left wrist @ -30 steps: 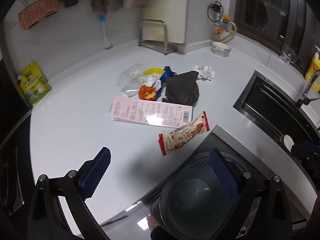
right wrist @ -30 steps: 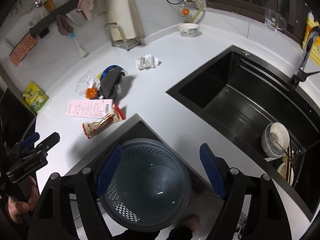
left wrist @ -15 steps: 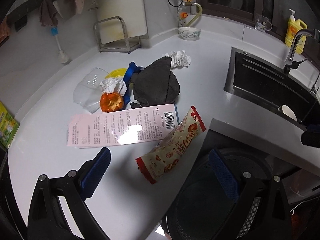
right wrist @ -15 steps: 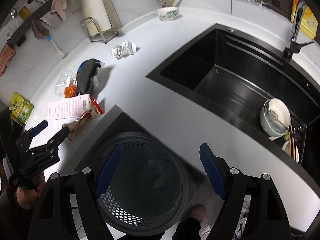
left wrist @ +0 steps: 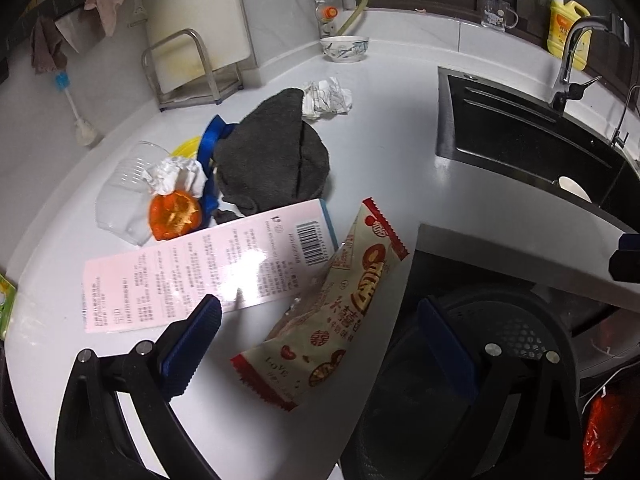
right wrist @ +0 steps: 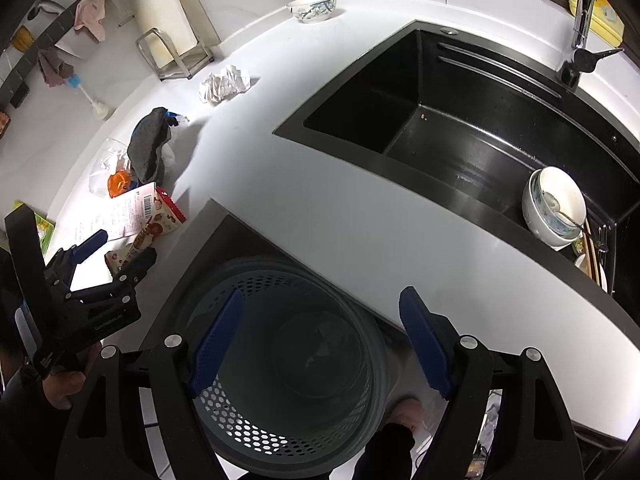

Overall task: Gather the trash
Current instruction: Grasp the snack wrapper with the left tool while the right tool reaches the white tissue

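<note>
Both tongs stand wide apart with nothing between their blue pads. Seen from the left wrist, the left gripper point(left wrist: 316, 338) hangs low over the white counter point(left wrist: 400, 152), its fingers straddling a snack wrapper point(left wrist: 328, 312) that lies at the counter's edge, not touched by either pad. A pink printed sheet point(left wrist: 208, 268) lies just beside the wrapper and partly under it. Behind them sits a heap: an orange peel point(left wrist: 174, 216), a crumpled tissue point(left wrist: 172, 174), a clear plastic cup point(left wrist: 120, 196) on its side, a grey cloth point(left wrist: 276, 160) over something blue, and a ball of paper point(left wrist: 328, 96) farther back. A black sink point(left wrist: 520, 140) is to the right, and the rim of a grey bin point(left wrist: 500, 320) shows below the counter. From the right wrist, the right gripper point(right wrist: 320, 336) hovers straight above the perforated bin point(right wrist: 288, 360), which stands on the floor in the counter's notch. The left gripper point(right wrist: 116, 248) shows at the left edge, held by a hand point(right wrist: 64, 384), over the wrapper point(right wrist: 148, 236). Two stacked bowls point(right wrist: 556, 204) sit in the sink point(right wrist: 460, 132).
</note>
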Motion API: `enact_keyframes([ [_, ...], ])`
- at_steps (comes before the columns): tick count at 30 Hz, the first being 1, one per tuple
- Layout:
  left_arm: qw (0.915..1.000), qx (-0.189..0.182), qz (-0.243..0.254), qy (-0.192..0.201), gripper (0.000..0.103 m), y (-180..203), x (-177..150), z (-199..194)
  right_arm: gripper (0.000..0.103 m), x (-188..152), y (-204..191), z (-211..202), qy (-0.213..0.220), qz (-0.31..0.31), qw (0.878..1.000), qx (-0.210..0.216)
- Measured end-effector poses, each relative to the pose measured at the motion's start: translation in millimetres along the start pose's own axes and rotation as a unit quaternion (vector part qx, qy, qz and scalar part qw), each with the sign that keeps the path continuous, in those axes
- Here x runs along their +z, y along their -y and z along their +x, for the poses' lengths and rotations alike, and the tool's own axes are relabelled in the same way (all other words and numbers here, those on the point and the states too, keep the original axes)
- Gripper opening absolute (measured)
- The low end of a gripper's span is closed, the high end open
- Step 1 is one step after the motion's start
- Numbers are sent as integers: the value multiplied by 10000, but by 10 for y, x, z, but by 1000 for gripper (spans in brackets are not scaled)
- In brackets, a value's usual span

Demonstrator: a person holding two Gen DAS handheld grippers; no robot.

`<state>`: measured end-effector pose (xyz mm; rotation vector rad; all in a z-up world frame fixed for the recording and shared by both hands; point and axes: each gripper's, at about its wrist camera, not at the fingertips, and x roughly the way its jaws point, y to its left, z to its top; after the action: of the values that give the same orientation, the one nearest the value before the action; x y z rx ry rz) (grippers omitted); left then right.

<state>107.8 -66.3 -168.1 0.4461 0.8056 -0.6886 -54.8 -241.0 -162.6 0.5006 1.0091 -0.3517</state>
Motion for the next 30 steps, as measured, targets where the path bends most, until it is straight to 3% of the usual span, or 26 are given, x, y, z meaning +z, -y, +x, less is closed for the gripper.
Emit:
enact_keyframes([
  [11, 9987, -304, -352, -221, 35, 34, -65, 77, 77, 79, -67, 86, 11, -61, 10000, 43],
  [17, 9963, -430, -724, -191, 32, -26, -79, -6, 77, 167, -84, 125, 62, -104, 9999, 73],
  [30, 9887, -28, -1500, -8, 31, -330, 81, -480, 77, 827, -436, 363, 532, -569, 9964, 338],
])
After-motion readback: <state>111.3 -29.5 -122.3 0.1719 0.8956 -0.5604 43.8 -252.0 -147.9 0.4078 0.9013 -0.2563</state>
